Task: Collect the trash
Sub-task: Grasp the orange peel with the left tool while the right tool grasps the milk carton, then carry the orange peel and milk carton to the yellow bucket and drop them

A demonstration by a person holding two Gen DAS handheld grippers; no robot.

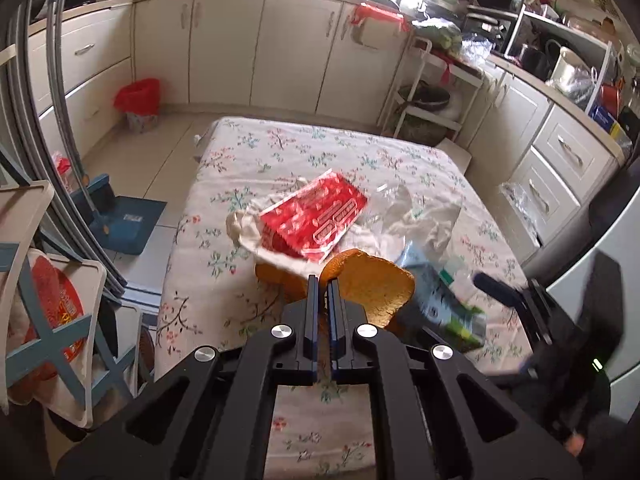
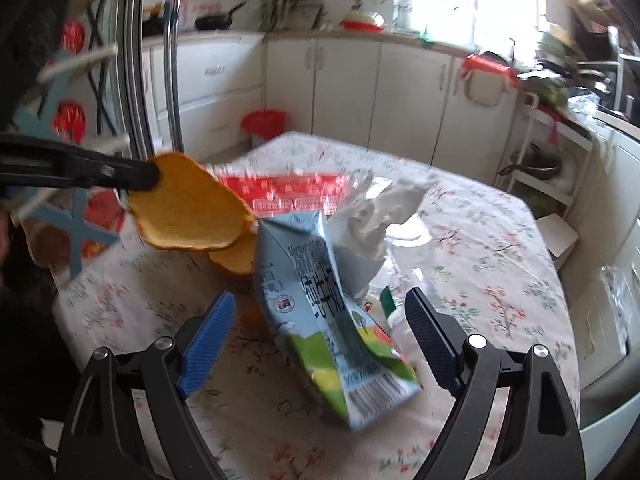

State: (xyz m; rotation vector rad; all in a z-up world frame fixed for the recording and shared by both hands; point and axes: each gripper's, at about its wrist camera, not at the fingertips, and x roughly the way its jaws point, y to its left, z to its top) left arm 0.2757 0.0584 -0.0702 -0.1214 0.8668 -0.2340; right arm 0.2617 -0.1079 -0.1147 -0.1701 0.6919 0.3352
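My left gripper (image 1: 323,280) is shut on an orange peel (image 1: 378,286) and holds it above the floral table (image 1: 280,152). In the right wrist view the peel (image 2: 188,208) hangs from the left gripper's fingers (image 2: 136,172) at left. My right gripper (image 2: 320,320) is open, its jaws on either side of a crushed blue-green milk carton (image 2: 328,320) lying on the table, not touching it. A second peel (image 2: 236,258) lies behind the carton. A red wrapper (image 1: 316,216), white tissue (image 1: 424,220) and clear plastic lie mid-table.
A red-lined trash bin (image 1: 138,104) stands on the floor by the cabinets beyond the table's far left corner. A blue dustpan (image 1: 120,220) lies left of the table. A white rack (image 1: 428,92) and drawers (image 1: 560,168) stand to the right.
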